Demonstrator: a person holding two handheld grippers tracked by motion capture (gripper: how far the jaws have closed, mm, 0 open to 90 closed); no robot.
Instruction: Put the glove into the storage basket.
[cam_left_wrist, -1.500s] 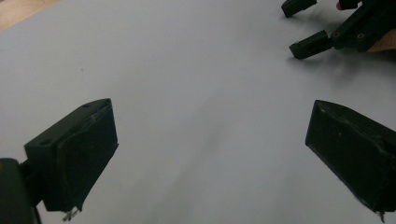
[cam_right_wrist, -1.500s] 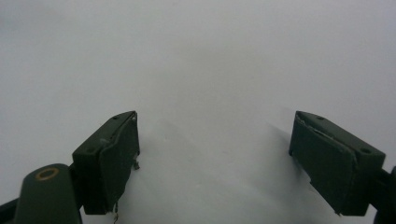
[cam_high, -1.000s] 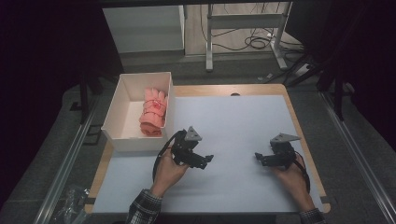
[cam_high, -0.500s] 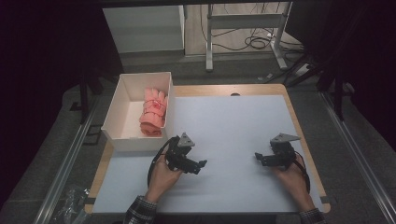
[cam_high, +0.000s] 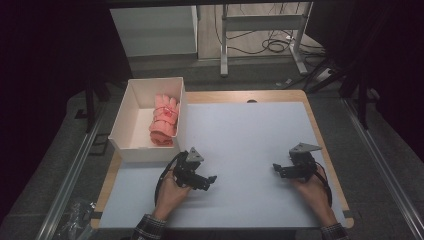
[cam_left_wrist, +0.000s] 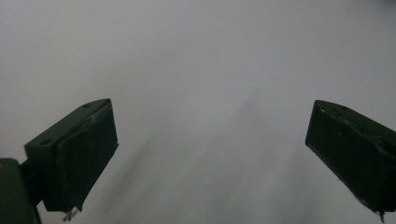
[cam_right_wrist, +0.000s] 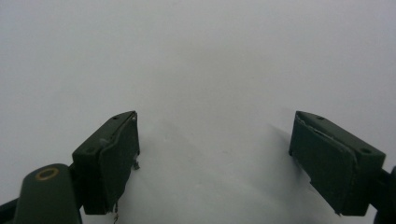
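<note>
A white box (cam_high: 120, 131) stands at the table's left, with a rolled pink cloth (cam_high: 164, 121) lying inside it. My left gripper (cam_high: 209, 181) sits low over the white table surface (cam_high: 250, 135) just in front of the box, held by a hand; its jaws stand wide apart with nothing between them. In the left gripper view the left gripper (cam_left_wrist: 210, 140) faces bare white surface. My right gripper (cam_high: 277, 168) rests near the table's right side, pointing left, open and holding nothing. Bare surface also lies ahead of the right gripper (cam_right_wrist: 215, 140) in its own view.
The table has a wooden rim (cam_high: 320, 125) around the white sheet. Beyond its far edge stand a white cabinet (cam_high: 155, 30) and a metal frame (cam_high: 260, 30) with cables on the floor. A metal rail (cam_high: 70, 175) runs along the left.
My left gripper has moved toward the near edge and slightly left, away from the box. The right gripper has stayed in place.
</note>
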